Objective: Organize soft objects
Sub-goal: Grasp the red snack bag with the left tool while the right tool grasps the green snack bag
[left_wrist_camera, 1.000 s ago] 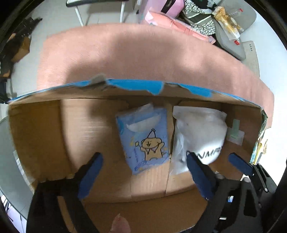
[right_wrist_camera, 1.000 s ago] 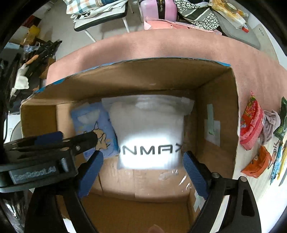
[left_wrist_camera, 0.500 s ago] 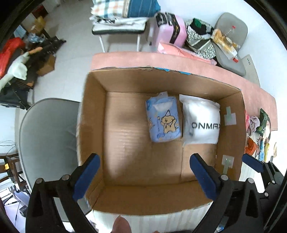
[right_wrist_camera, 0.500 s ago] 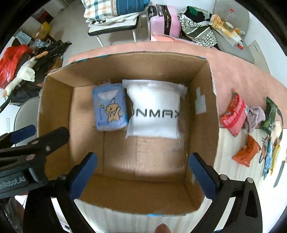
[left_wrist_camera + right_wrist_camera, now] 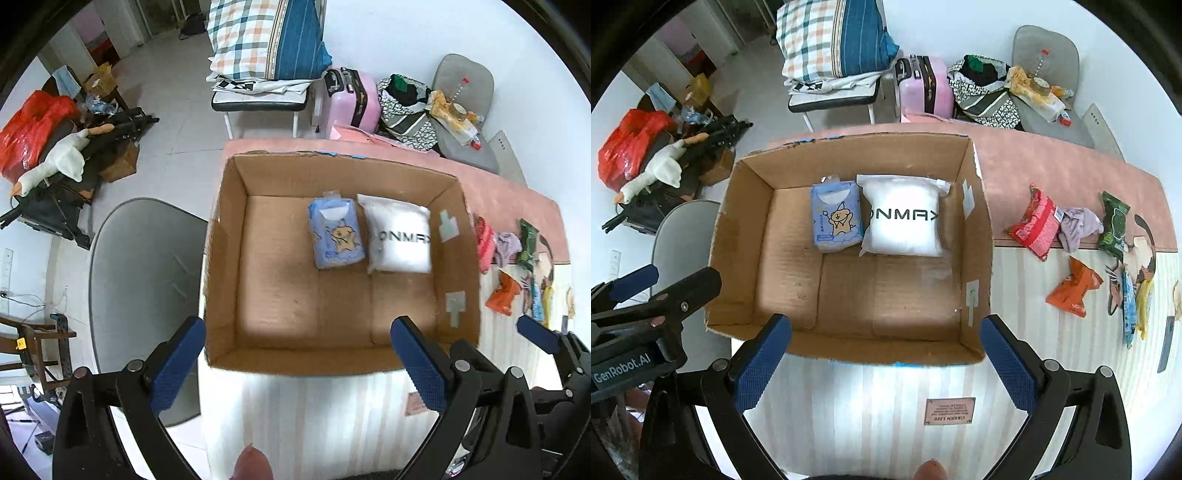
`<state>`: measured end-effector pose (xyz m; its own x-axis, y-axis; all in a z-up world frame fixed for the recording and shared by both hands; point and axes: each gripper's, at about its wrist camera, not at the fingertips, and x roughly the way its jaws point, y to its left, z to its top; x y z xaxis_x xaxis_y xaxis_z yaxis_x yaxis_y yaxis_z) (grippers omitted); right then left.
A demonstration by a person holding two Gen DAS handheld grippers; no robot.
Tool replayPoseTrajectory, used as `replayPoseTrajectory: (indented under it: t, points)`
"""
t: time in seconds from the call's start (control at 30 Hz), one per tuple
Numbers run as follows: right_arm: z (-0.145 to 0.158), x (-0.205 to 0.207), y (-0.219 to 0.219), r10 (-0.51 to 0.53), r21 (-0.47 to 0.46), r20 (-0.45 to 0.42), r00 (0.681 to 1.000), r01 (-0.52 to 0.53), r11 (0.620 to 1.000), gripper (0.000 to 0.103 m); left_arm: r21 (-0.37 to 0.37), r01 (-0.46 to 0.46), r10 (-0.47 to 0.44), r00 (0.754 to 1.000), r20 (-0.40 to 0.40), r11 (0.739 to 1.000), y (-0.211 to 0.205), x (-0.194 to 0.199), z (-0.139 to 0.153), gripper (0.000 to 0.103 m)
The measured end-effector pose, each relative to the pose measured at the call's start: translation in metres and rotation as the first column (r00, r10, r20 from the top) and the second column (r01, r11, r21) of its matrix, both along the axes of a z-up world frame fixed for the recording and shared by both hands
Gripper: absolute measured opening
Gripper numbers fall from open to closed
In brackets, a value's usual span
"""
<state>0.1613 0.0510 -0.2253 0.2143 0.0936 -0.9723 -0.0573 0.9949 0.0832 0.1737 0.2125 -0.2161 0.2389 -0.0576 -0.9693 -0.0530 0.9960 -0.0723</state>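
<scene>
Both claws, left & right, spread, empty, near side of brown cardboard box. Red crinkly foil pouch on tabletop right of box: prob light, squashy, slick; pinch mid-body.

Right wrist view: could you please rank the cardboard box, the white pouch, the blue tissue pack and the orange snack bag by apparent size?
1. cardboard box
2. white pouch
3. blue tissue pack
4. orange snack bag

The white bag's lettering is partly cut off by its fold, and the small packets at the desk's right edge seem too squeezed to identify.
</scene>
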Motion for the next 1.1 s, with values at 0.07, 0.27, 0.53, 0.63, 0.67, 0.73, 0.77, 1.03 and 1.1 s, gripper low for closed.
replayPoseTrajectory:
  t: [0.07, 0.27, 0.53, 0.63, 0.67, 0.73, 0.77, 1.03, 1.1]
  points:
    - [0.005, -0.007, -0.006, -0.005, 0.03, -0.004, 1.0, 0.005, 1.0, 0.103, -0.005, 0.007, -0.007, 1.0, -0.001, 1.0, -0.007, -0.005, 0.004, 0.102]
    - [0.023, -0.018, -0.046, -0.021, 0.103, -0.004, 1.0, 0.022, 0.994, 0.103, 0.023, 0.067, -0.068, 0.996, 0.051, 0.997, -0.056, -0.008, 0.029, 0.102]
    - [0.03, -0.008, -0.181, -0.216, 0.096, -0.015, 0.976, 0.216, 0.972, 0.103, 0.081, 0.244, -0.25, 0.965, 0.075, 0.966, -0.18, 0.033, 0.044, 0.102]
    - [0.019, 0.005, -0.248, -0.313, 0.062, -0.031, 0.949, 0.315, 0.947, 0.103, 0.098, 0.325, -0.328, 0.945, 0.018, 0.941, -0.234, 0.062, 0.022, 0.102]
    - [0.013, 0.013, -0.275, -0.344, 0.046, -0.039, 0.938, 0.346, 0.937, 0.103, 0.111, 0.356, -0.357, 0.934, -0.007, 0.928, -0.254, 0.074, 0.011, 0.102]
    - [0.001, 0.024, -0.312, -0.383, 0.02, -0.049, 0.923, 0.384, 0.923, 0.103, 0.129, 0.414, -0.409, 0.91, -0.063, 0.901, -0.29, 0.093, -0.014, 0.102]
    - [-0.005, 0.032, -0.333, -0.401, 0.024, -0.051, 0.915, 0.402, 0.915, 0.103, 0.141, 0.437, -0.428, 0.899, -0.094, 0.888, -0.307, 0.102, -0.028, 0.102]
    - [-0.071, 0.094, -0.437, -0.463, -0.008, -0.159, 0.872, 0.468, 0.884, 0.095, 0.155, 0.552, -0.487, 0.812, -0.321, 0.819, -0.388, 0.148, -0.147, 0.088]
    - [-0.09, 0.109, -0.447, -0.458, -0.035, -0.188, 0.869, 0.46, 0.887, 0.095, 0.17, 0.569, -0.488, 0.796, -0.358, 0.804, -0.399, 0.153, -0.171, 0.088]
